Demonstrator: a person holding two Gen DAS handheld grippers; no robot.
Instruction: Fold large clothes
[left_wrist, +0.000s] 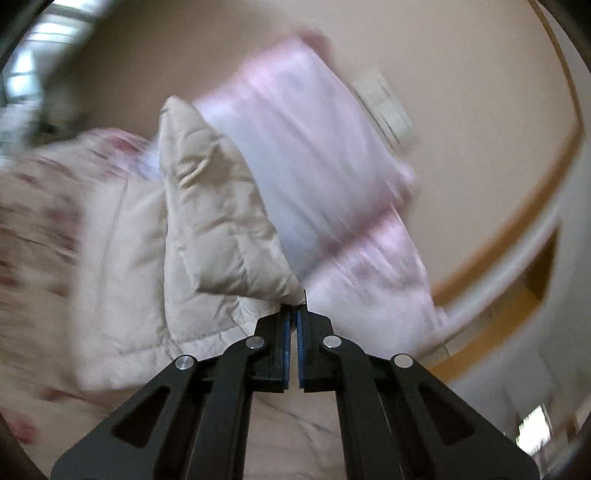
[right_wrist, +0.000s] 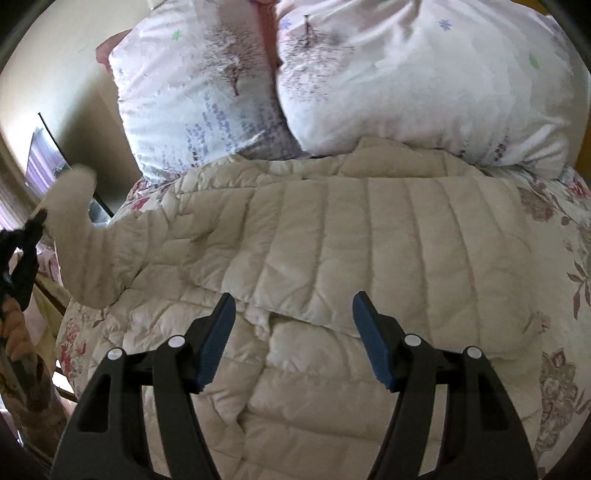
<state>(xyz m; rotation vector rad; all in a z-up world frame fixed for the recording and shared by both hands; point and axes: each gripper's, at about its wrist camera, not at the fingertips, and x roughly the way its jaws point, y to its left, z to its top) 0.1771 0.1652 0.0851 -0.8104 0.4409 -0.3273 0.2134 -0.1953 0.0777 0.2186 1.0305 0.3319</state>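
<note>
Quilted cream puffer jacket (right_wrist: 332, 236), soft cloth with a faint sheen, stitched in ribbed channels. Under it, matt floral bedspread (right_wrist: 554, 229). Behind the jacket, 2 smooth cotton-looking pillows (right_wrist: 424, 92). Right gripper (right_wrist: 293, 332): matt black plastic, ribbed blue pads (right_wrist: 218, 332), shiny metal pins.

The right gripper (right_wrist: 293, 314), jaws wide apart, hovers over a cream quilted jacket (right_wrist: 332, 240) spread on a floral bedspread (right_wrist: 554, 258), two pale printed pillows (right_wrist: 424, 81) at the far side, one sleeve (right_wrist: 77, 236) lifted at left.
</note>
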